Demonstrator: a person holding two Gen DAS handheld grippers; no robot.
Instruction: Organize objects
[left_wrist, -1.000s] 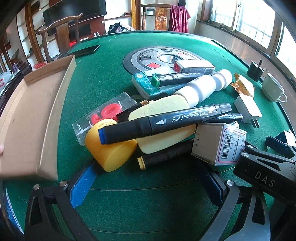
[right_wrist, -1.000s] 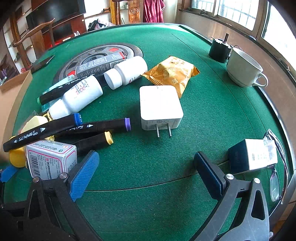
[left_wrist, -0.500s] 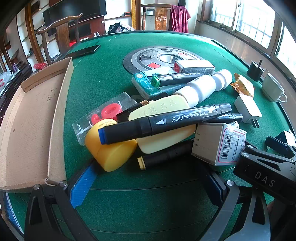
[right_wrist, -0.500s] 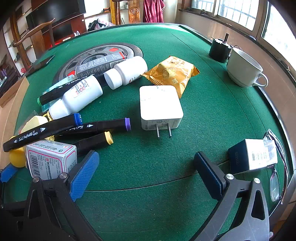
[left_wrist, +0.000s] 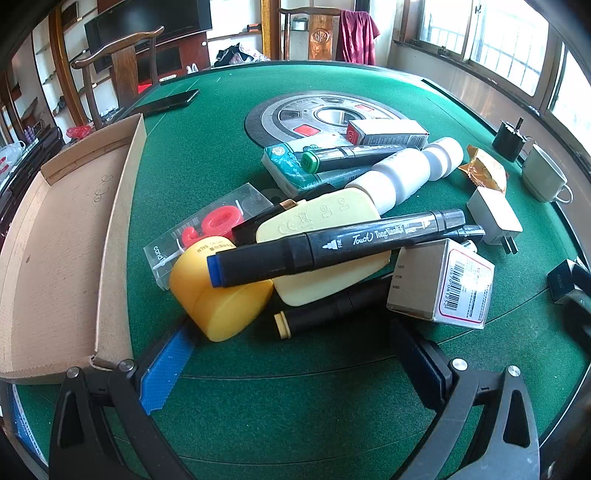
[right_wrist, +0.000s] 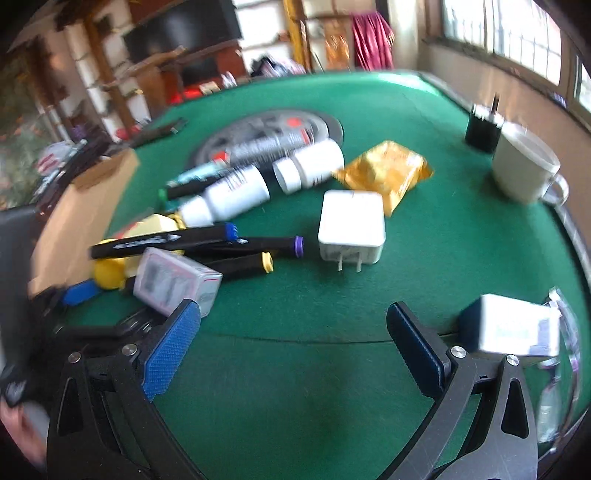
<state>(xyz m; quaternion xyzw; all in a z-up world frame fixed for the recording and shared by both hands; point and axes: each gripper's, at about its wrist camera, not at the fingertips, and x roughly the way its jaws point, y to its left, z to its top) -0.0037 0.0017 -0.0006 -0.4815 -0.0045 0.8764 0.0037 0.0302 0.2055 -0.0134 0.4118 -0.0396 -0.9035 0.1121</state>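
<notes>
Ahead of hand-held gripper (left_wrist: 291, 356), marker (left_wrist: 332, 246)

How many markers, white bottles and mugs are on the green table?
Markers: 4 (blue cap, green cap, purple cap, yellow cap)
White bottles: 2 (big, small)
Mugs: 1
Total: 7

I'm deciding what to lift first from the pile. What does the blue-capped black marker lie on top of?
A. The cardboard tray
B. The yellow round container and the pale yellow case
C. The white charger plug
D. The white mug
B. In the left wrist view the blue-capped marker lies across the yellow round container and the pale yellow case, well apart from the charger, tray and mug.
</notes>
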